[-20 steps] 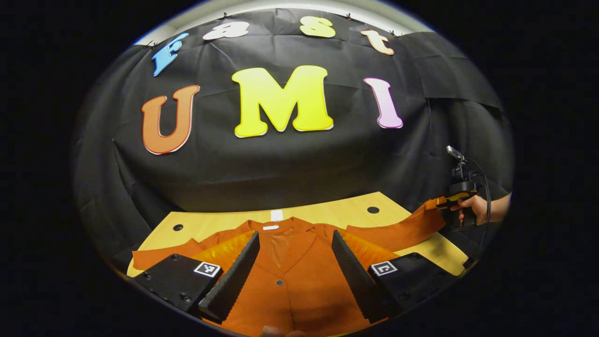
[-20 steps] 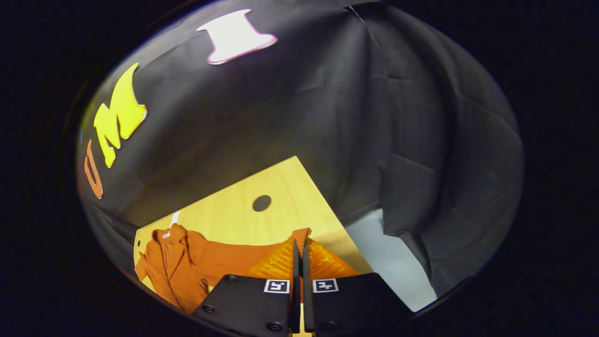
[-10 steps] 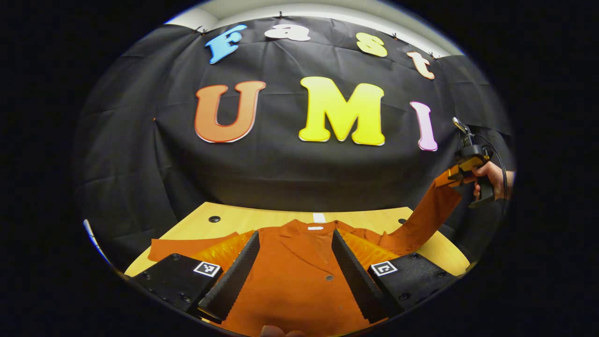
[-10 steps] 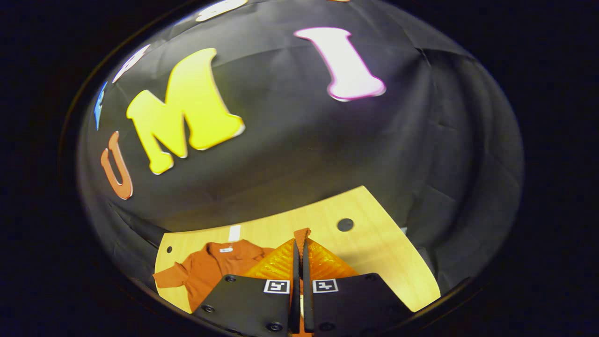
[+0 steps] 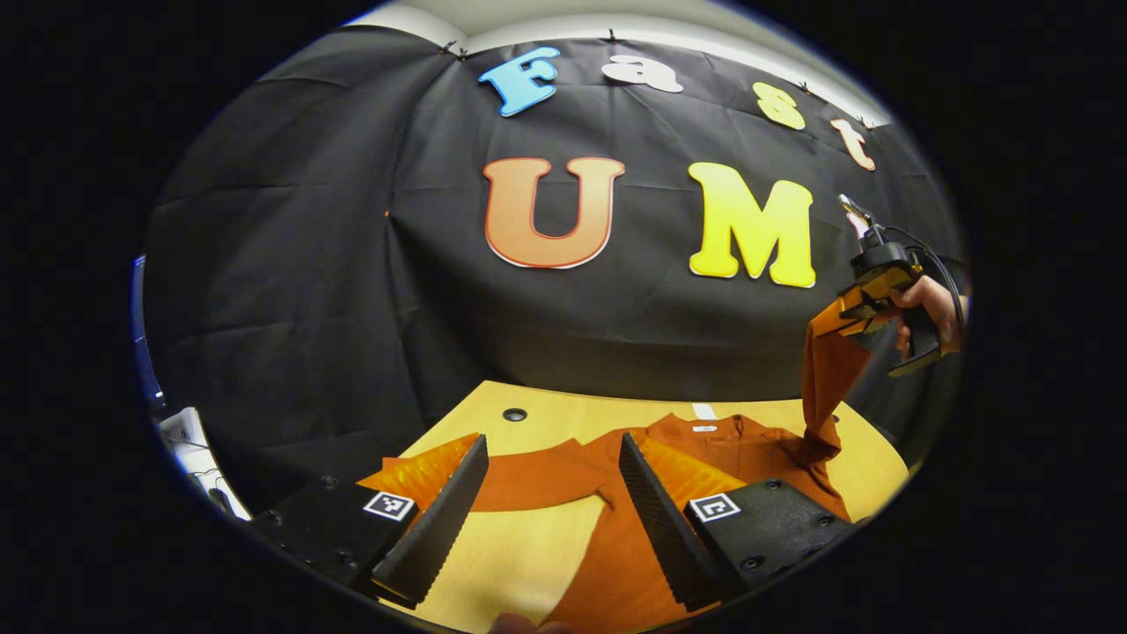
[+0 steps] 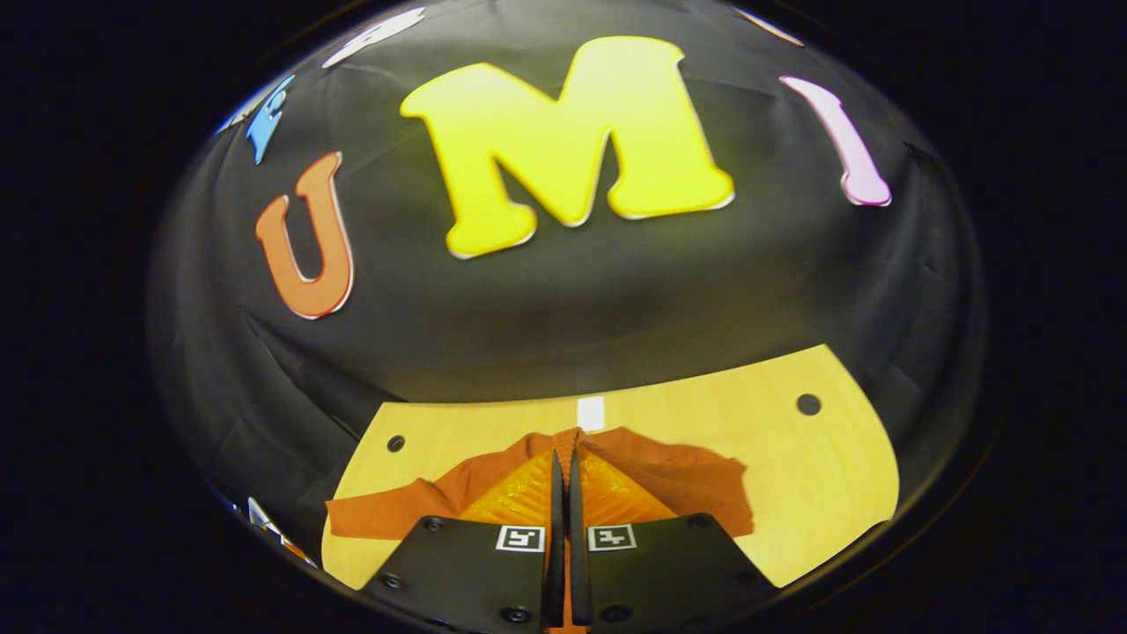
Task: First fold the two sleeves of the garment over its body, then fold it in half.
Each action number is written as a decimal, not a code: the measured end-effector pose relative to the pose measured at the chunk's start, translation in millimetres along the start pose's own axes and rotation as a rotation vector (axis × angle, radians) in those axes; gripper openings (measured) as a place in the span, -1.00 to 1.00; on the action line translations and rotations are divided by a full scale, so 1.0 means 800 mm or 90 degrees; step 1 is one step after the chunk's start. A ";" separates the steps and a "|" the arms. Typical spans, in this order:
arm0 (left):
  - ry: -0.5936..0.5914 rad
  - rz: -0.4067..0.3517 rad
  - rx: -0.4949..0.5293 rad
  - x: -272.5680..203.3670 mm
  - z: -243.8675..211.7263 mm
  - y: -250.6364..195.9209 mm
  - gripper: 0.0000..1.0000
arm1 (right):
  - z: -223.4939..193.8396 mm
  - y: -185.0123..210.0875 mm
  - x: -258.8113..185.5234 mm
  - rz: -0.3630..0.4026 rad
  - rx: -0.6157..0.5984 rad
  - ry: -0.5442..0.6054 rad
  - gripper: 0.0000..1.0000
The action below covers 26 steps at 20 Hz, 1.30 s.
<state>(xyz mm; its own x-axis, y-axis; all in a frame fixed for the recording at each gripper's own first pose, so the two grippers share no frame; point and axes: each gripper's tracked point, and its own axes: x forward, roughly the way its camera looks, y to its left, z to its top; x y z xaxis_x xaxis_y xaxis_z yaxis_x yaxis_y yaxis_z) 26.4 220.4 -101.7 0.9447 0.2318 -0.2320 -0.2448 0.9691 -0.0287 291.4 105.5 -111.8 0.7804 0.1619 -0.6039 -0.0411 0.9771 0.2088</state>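
A rust-orange button-up garment [image 5: 748, 445] lies face up on the wooden table [image 5: 519, 563]. One sleeve [image 5: 528, 480] stretches flat to the side, and my left gripper [image 5: 551, 440] hovers open just above it, its fingers straddling the cloth. At the far right a hand [image 5: 924, 304] holds my right gripper [image 5: 828, 321] high, shut on the cuff of the other sleeve [image 5: 828, 379], which hangs down to the shoulder. In the right gripper view, the right gripper [image 6: 563, 458] is shut with orange cloth between its fingers, above the garment [image 6: 678, 475].
The table has round holes [image 6: 807, 404] [image 6: 395, 443] near its back corners and a white tape mark [image 6: 590, 412] behind the collar. Black cloth walls stand close behind. White items [image 5: 185, 427] sit beyond the table's left edge.
My right gripper lifted the sleeve cuff off the table and carried it up and inward over the garment. My left gripper swung left from above the garment's front to over the other sleeve.
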 end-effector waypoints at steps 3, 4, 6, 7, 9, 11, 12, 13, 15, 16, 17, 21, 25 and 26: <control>-0.001 0.014 -0.004 -0.006 -0.009 0.024 0.95 | -0.055 0.065 0.055 0.028 -0.027 0.043 -0.94; -0.001 0.020 0.000 -0.007 -0.011 0.032 0.94 | -0.075 0.084 0.072 0.033 -0.027 0.058 -0.88; -0.003 0.026 0.008 -0.011 -0.015 0.046 0.94 | -0.107 0.107 0.105 0.036 -0.027 0.084 -0.93; 0.003 0.028 0.008 -0.012 -0.019 0.054 0.94 | -0.123 0.116 0.124 0.030 -0.029 0.094 -0.93; 0.014 0.035 0.002 -0.015 -0.029 0.068 0.94 | -0.153 0.131 0.167 0.019 -0.041 0.111 -0.93; 0.025 0.044 0.001 -0.017 -0.037 0.084 0.94 | -0.186 0.145 0.203 0.011 -0.055 0.139 -0.94; 0.028 0.051 0.003 -0.018 -0.041 0.093 0.94 | -0.202 0.152 0.217 0.016 -0.062 0.151 -0.93; 0.031 0.060 0.004 -0.018 -0.041 0.103 0.94 | -0.218 0.160 0.232 0.024 -0.067 0.163 -0.92; 0.042 0.076 0.002 -0.018 -0.046 0.117 1.00 | -0.243 0.170 0.248 0.033 -0.083 0.183 -0.77; 0.045 0.083 0.005 -0.018 -0.046 0.124 0.94 | -0.252 0.175 0.253 0.038 -0.085 0.192 -0.91; 0.044 0.087 0.009 -0.019 -0.044 0.132 0.94 | -0.257 0.186 0.256 0.054 -0.072 0.195 -0.73; 0.034 0.096 0.009 -0.008 -0.034 0.147 0.94 | -0.234 0.212 0.234 0.110 -0.050 0.162 0.00; 0.031 0.098 -0.020 0.024 -0.041 0.159 1.00 | -0.186 0.190 0.169 0.105 -0.065 0.084 0.31; 0.036 0.101 -0.030 0.034 -0.048 0.165 0.94 | -0.182 0.183 0.149 0.106 -0.075 0.072 0.52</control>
<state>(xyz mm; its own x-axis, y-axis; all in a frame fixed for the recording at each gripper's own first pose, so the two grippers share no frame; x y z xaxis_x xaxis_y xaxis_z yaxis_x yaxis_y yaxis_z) 11.4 351.7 -149.1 0.8802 0.3749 -0.2909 -0.4007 0.9156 -0.0323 287.3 288.0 -265.3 0.6825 0.3305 -0.6519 -0.2417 0.9438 0.2255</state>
